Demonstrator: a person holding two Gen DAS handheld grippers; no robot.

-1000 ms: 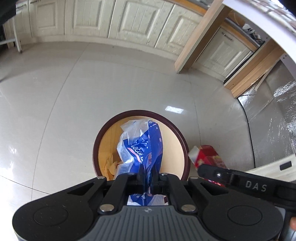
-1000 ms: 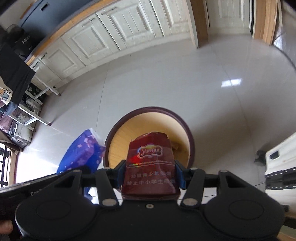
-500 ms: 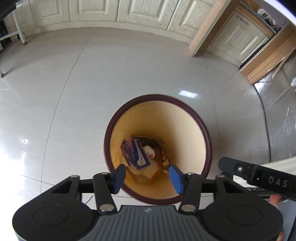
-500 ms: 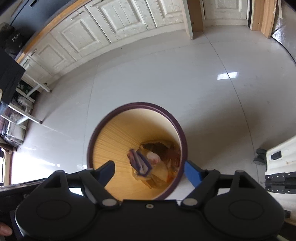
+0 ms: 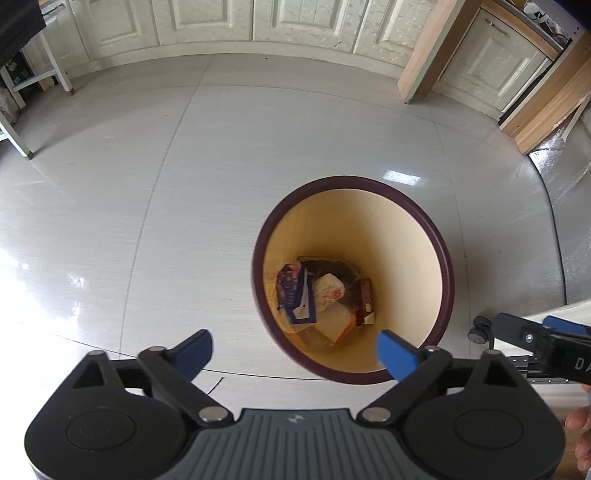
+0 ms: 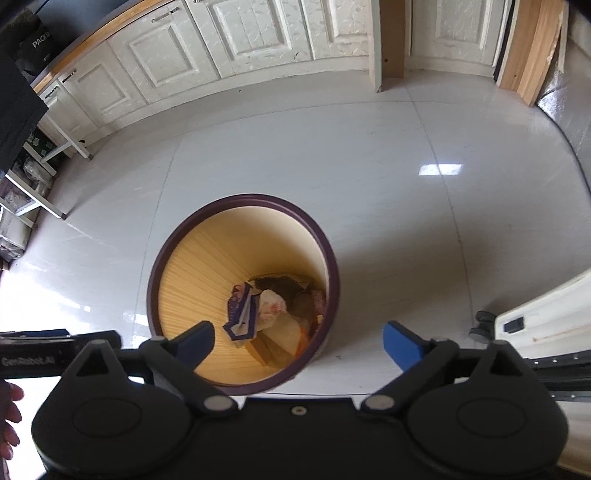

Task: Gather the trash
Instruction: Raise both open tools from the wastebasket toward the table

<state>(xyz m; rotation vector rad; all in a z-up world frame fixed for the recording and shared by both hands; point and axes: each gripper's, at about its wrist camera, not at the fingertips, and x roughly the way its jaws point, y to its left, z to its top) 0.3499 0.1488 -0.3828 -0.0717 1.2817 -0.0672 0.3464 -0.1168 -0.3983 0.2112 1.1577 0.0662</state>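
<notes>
Both grippers are over the bin, both empty. My left gripper (image 5: 293, 350) has its jaws spread wide with nothing between the blue fingertips (image 5: 395, 353). My right gripper (image 6: 297, 341) is the same: fully spread, blue fingertips (image 6: 402, 345) clear of anything.

The trash bin (image 5: 439, 258) stands upright on the tile floor (image 5: 147, 184); it has a dark maroon rim and a yellow-tan inside wall. In the left view the bin sits ahead and slightly right of center, with the right fingertip overlapping its near rim. In the right view the bin (image 6: 162, 266) is ahead and left of center, the left fingertip overlapping its near edge.

The trash lies at the bottom of the bin: a crumpled blue wrapper (image 5: 293, 291) on the left, a white crumpled bag with red print (image 5: 328, 291) touching it in the middle, and a dark red packet (image 5: 365, 301) on the right against the wall. A tan cardboard piece (image 5: 334, 325) lies under them. From the right view I see the blue wrapper (image 6: 242, 314) and white bag (image 6: 271, 308) again, while the red packet is mostly hidden by the rim.

White cabinet doors (image 5: 221, 18) run along the far wall. At the right edge of the left view I see part of the other gripper (image 5: 535, 339) and a small caster wheel (image 5: 480, 326).
</notes>
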